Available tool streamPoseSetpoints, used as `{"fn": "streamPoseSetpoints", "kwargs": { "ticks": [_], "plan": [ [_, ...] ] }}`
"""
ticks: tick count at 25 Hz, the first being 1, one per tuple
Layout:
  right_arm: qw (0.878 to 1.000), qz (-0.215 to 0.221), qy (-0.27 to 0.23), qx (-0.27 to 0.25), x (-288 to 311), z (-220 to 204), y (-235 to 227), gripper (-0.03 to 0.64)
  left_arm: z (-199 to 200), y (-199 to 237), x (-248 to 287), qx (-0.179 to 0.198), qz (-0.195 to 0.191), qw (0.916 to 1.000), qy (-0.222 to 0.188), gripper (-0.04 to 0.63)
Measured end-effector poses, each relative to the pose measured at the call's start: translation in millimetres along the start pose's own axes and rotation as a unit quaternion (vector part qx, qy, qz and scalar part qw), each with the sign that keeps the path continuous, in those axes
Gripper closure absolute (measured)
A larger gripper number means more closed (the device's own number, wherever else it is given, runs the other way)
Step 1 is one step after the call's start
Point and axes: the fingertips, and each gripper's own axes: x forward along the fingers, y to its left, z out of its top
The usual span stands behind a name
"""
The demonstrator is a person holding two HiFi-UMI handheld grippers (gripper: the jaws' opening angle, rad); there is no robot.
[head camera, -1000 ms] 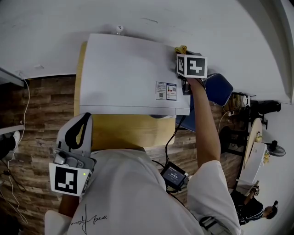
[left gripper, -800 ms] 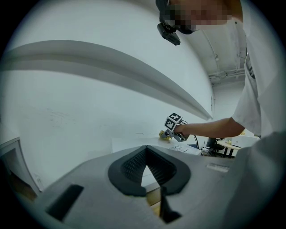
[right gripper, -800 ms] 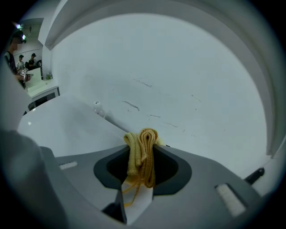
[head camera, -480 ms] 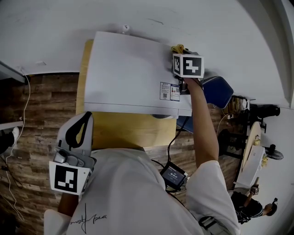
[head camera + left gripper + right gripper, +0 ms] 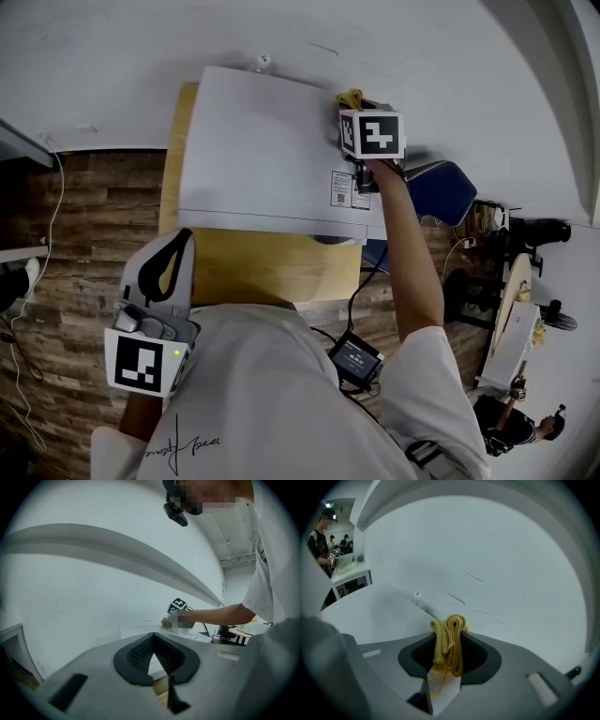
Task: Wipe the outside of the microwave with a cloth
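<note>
The white microwave point(image 5: 267, 150) stands on a wooden table point(image 5: 272, 267) against the wall, seen from above in the head view. My right gripper point(image 5: 354, 101) rests over its top near the back right corner, shut on a folded yellow cloth point(image 5: 449, 641) that pokes out at the tip as the cloth point(image 5: 350, 97). The microwave top point(image 5: 370, 616) spreads to the left below the jaws. My left gripper point(image 5: 161, 267) hangs low at the table's front left, shut with nothing in it. From there the microwave point(image 5: 140, 631) and the right gripper's marker cube point(image 5: 177, 605) show ahead.
A small white bottle cap point(image 5: 263, 62) sits behind the microwave by the wall, also seen as the bottle point(image 5: 417, 597). A blue chair point(image 5: 441, 187) stands right of the table. A black device point(image 5: 356, 359) with a cable hangs at the person's waist. Other people stand far left point(image 5: 321, 531).
My right gripper has slid left and a little toward the wall along the microwave's top with the cloth. The left gripper has stayed put.
</note>
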Motion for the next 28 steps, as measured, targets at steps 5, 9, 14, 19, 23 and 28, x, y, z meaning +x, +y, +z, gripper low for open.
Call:
{"fn": "streamPoseSetpoints", "kwargs": {
  "ticks": [5, 9, 14, 19, 23, 28],
  "plan": [
    [1.0, 0.012, -0.006, -0.015, 1.9, 12.1, 20.3, 0.497, 0.1, 2.2, -3.5, -0.002, 0.004, 1.0, -0.002, 0.601],
    [0.999, 0.023, -0.008, -0.024, 2.6, 21.7, 36.4, 0.497, 0.7, 3.4, -7.4, -0.01, 0.01, 0.9999, -0.002, 0.601],
    [0.999, 0.035, -0.015, -0.035, 4.7, 34.1, 56.9, 0.497, 0.1, 5.7, -13.1, -0.005, 0.014, 0.9999, -0.005, 0.601],
    [0.998, 0.048, -0.02, -0.046, 5.6, 45.7, 77.2, 0.497, -1.3, 10.7, -19.9, -0.009, 0.025, 0.9996, 0.0, 0.601],
    [0.996, 0.064, -0.025, -0.052, 7.4, 57.2, 96.6, 0.497, -1.7, 15.3, -24.8, -0.012, 0.035, 0.9993, 0.001, 0.601],
    [0.994, 0.08, -0.031, -0.068, 9.6, 72.7, 123.7, 0.497, 0.9, 21.2, -30.3, -0.014, 0.046, 0.9988, -0.009, 0.601]
  ]
}}
